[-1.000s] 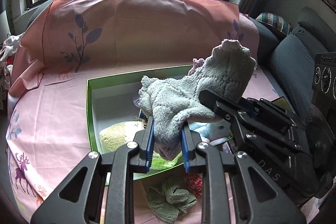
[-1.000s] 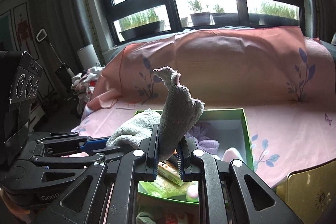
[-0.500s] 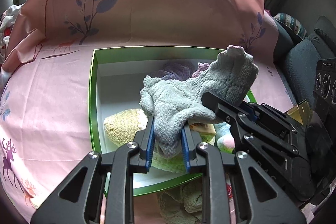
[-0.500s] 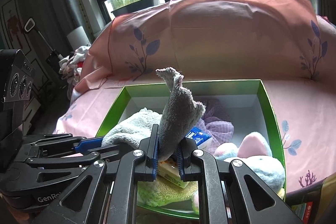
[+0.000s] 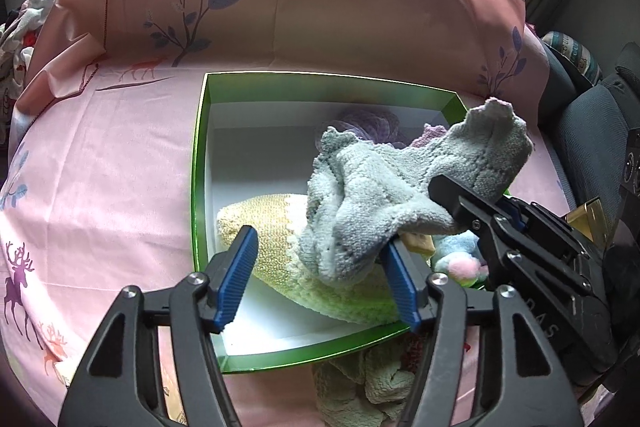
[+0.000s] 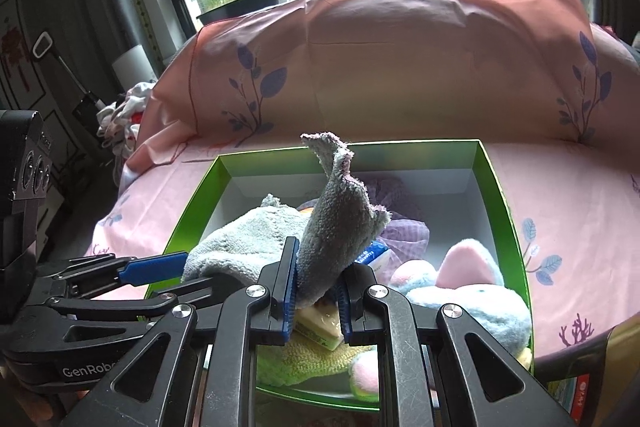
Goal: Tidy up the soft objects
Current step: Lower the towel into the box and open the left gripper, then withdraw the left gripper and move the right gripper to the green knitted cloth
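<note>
Several soft things already lie in the green box [image 5: 198,187]: a yellow knitted piece [image 5: 264,227], a lilac crocheted piece [image 6: 404,231], and a pink and blue plush toy [image 6: 468,279]. The grey towel [image 5: 384,195] hangs over the box, not yet laid down inside it.

The left gripper [image 5: 320,267] has its jaws opening; the towel's lower end hangs between them, brushing the right-hand pad while the other pad stands clear. The right gripper [image 6: 316,291] is also opening slightly, yet its pads appear to pinch the towel's other end, which sticks up above them.

In the left wrist view the towel's long axis runs from low centre up toward the right, bunched in the middle, its pink-edged tip pointing up.

By my judgement, 1 release finishes this item. At least 1 more pale green cloth [image 5: 360,383] lies outside the box's near wall on the pink sheet [image 5: 100,167], so sorting is not complete.
</note>
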The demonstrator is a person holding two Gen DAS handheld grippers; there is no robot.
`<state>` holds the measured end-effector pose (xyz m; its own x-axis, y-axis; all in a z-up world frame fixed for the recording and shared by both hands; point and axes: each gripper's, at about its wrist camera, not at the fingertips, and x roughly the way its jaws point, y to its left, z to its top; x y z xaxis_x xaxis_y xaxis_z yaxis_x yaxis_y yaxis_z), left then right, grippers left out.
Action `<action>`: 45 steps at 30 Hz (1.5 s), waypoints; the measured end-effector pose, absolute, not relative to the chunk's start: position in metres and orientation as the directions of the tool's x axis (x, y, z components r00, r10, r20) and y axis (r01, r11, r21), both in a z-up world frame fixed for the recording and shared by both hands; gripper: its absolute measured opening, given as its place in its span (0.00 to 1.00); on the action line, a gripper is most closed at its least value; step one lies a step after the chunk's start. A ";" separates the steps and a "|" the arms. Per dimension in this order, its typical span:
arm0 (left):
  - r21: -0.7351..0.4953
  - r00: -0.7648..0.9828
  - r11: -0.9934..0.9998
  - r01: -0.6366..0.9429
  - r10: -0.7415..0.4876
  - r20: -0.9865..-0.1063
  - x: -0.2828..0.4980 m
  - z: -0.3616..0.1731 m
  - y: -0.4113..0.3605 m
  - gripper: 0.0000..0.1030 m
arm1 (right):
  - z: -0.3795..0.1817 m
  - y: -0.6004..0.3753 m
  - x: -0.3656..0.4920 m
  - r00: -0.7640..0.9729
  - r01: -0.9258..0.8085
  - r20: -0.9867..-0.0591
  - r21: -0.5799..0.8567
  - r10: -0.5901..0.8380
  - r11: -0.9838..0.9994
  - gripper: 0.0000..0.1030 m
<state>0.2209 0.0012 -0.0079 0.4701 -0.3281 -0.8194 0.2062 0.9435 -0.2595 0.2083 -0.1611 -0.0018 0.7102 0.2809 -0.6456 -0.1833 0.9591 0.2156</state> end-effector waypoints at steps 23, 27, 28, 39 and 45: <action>-0.141 0.610 0.975 0.174 -0.219 -0.761 0.109 0.042 0.013 0.99 | 0.032 -0.190 0.075 0.791 -0.085 -0.589 0.165 0.168 0.983 0.75; -0.142 0.626 0.979 0.150 -0.205 -0.753 0.079 0.038 0.020 0.99 | 0.029 -0.199 0.046 0.784 -0.045 -0.603 0.178 0.145 0.983 0.77; -0.148 0.624 0.978 0.146 -0.207 -0.753 0.072 0.035 0.022 0.99 | 0.027 -0.200 0.039 0.780 -0.039 -0.610 0.173 0.138 0.984 0.77; -0.175 0.609 0.978 0.116 -0.209 -0.765 0.022 0.020 0.020 0.99 | 0.008 -0.216 -0.016 0.753 0.031 -0.652 0.167 0.086 0.986 0.77; -0.176 0.595 0.975 0.135 -0.222 -0.772 0.007 0.014 0.014 0.99 | 0.002 -0.221 -0.026 0.740 0.046 -0.667 0.175 0.084 0.983 0.77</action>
<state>0.0066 0.0141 0.0139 0.5955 -0.2224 -0.7720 0.1354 0.9750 -0.1764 -0.0263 -0.2212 0.0023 0.7403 0.0845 -0.6670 0.0456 0.9835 0.1751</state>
